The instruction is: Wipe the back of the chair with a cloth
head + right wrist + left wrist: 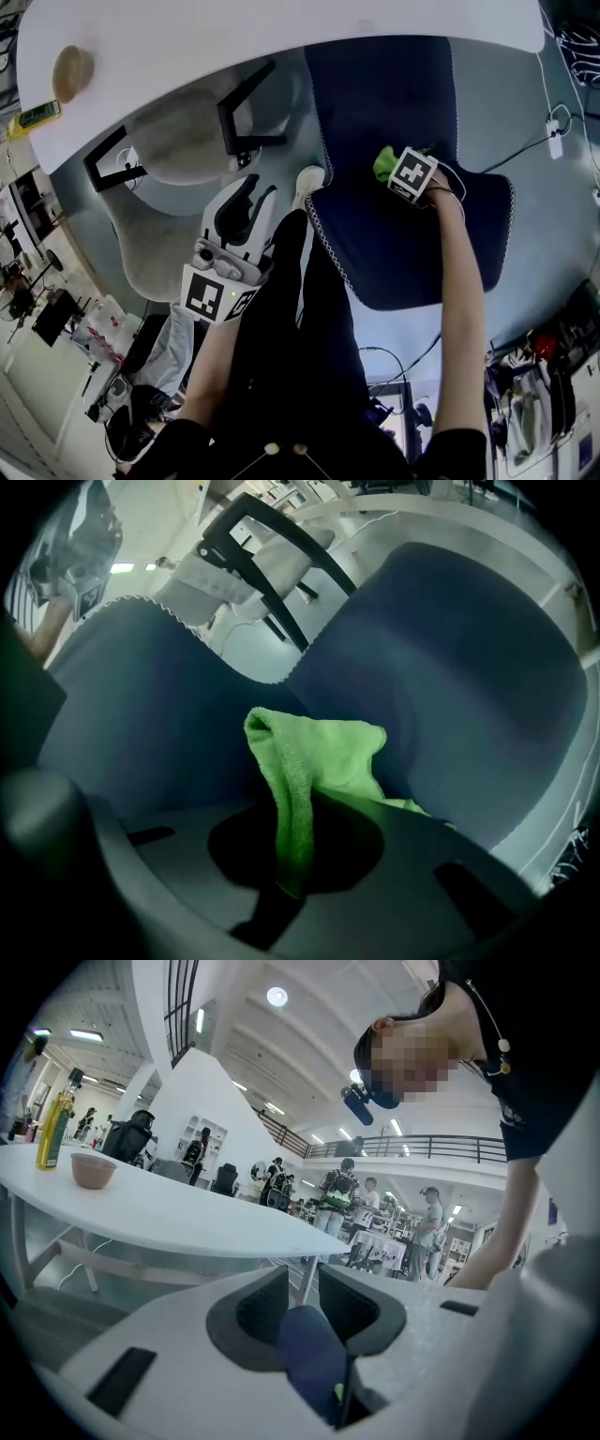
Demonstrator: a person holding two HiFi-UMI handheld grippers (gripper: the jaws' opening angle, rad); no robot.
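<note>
The dark blue chair (394,253) stands right of centre, its white-stitched back nearest me and its seat (380,94) running under the table. My right gripper (401,171) is over the inner face of the back, where it meets the seat, shut on a green cloth (385,163). In the right gripper view the cloth (314,761) sticks up out of the jaws in front of the blue upholstery (450,658). My left gripper (247,199) hangs to the chair's left, apart from it, open with nothing held. In its own view a slice of the blue chair (314,1358) shows through the gap.
A white table (281,28) spans the top, bearing a bowl (72,72) and a bottle (37,114). A pale grey chair (183,141) with black legs stands left. My black-clad legs (300,309) are beside the blue chair. Cables (553,131) lie at right.
</note>
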